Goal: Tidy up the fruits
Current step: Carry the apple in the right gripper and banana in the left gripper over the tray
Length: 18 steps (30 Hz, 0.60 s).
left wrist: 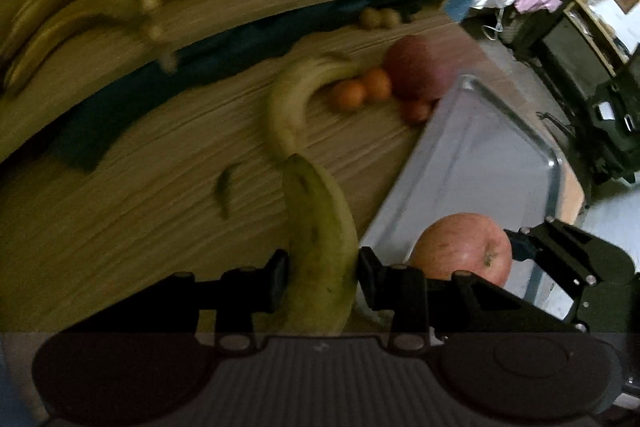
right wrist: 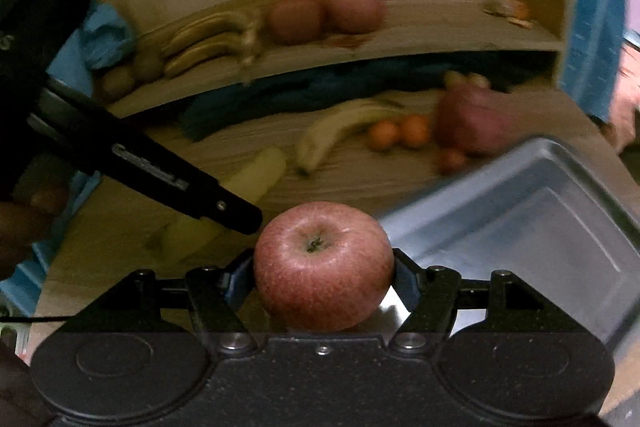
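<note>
The left tongs [left wrist: 322, 277] are clamped on a banana [left wrist: 320, 247], one finger pressed to each side of it, the fruit running on toward twelve o'clock in the left wrist view. The right tongs [right wrist: 323, 277] grip an apple [right wrist: 323, 265] — pads tight against its flanks, stem end facing the camera. From the right wrist view the left tongs reach in from ten o'clock, and a hand [right wrist: 20, 223] shows dimly at nine o'clock — too dark to make out its hold.

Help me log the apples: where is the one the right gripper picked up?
The apple sits clamped in the right gripper, over the near corner of the metal tray, right of the banana the left gripper holds.
</note>
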Each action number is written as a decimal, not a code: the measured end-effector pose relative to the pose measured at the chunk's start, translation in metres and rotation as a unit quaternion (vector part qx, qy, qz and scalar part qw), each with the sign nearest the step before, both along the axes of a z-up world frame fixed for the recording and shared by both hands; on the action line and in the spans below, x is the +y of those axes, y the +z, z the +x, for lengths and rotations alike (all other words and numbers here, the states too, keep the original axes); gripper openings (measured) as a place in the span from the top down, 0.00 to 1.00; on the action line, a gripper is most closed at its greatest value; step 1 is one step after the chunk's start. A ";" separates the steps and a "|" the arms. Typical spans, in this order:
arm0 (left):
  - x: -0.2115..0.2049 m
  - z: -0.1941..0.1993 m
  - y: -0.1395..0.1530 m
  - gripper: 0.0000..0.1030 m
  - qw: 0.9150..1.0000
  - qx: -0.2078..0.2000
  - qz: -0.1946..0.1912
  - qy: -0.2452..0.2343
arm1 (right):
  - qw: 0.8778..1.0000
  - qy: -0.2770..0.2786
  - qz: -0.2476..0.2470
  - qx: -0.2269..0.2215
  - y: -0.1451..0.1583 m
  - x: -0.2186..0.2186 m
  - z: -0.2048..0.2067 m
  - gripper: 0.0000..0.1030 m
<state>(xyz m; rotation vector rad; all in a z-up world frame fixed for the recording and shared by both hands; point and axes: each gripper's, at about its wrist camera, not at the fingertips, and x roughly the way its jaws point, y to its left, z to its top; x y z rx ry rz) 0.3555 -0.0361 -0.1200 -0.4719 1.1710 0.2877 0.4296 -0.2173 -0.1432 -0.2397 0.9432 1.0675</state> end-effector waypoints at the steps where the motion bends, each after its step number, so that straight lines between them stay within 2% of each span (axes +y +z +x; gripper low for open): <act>1: -0.005 0.006 0.002 0.61 1.000 -0.004 0.001 -0.004 | 1.000 -0.009 -0.001 0.001 -0.001 -0.006 0.004 0.31; 12: -0.067 0.086 0.007 0.61 0.996 -0.028 0.005 -0.080 | 0.996 -0.083 -0.018 0.005 -0.016 -0.069 0.038 0.31; 18: -0.101 0.122 -0.004 0.61 0.993 -0.020 0.003 -0.114 | 0.995 -0.100 -0.024 0.000 -0.020 -0.096 0.060 0.31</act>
